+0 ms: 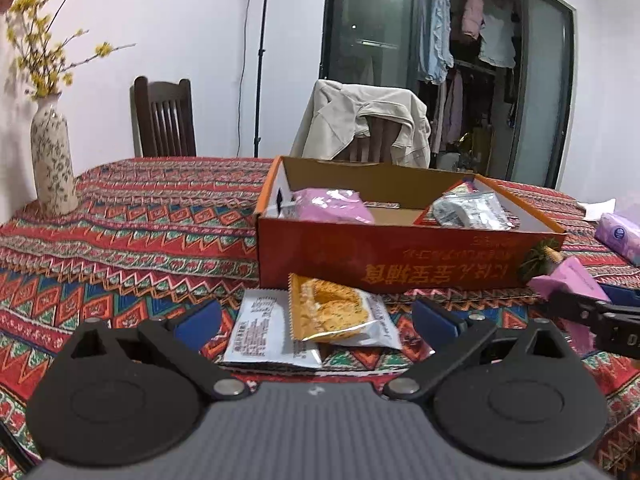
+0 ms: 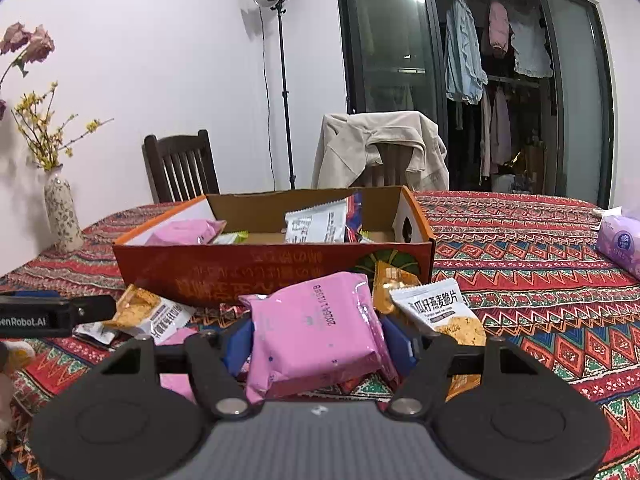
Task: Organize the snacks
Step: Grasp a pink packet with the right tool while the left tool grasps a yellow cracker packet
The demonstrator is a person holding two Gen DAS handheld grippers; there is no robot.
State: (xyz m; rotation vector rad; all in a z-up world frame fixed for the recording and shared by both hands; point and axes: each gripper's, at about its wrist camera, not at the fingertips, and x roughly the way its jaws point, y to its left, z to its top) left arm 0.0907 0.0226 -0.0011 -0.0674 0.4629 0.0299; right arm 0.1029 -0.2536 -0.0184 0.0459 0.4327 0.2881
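Observation:
An open orange cardboard box (image 1: pixel 400 258) stands on the patterned tablecloth and holds a pink packet (image 1: pixel 332 206) and a silver packet (image 1: pixel 468 210). My left gripper (image 1: pixel 316 324) is open, its blue pads either side of an orange cracker packet (image 1: pixel 332 312) and a white packet (image 1: pixel 264 334) lying in front of the box. My right gripper (image 2: pixel 316 344) is shut on a pink snack packet (image 2: pixel 316 336), held just above the table near the box (image 2: pixel 256 268). It also shows in the left wrist view (image 1: pixel 572 284). More cracker packets (image 2: pixel 444 312) lie beside it.
A flowered vase (image 1: pixel 52 160) with yellow branches stands at the table's far left. A purple tissue pack (image 2: pixel 620 244) lies at the right. Two chairs (image 1: pixel 164 118), one draped with a beige jacket (image 1: pixel 368 124), stand behind the table. A light stand rises at the wall.

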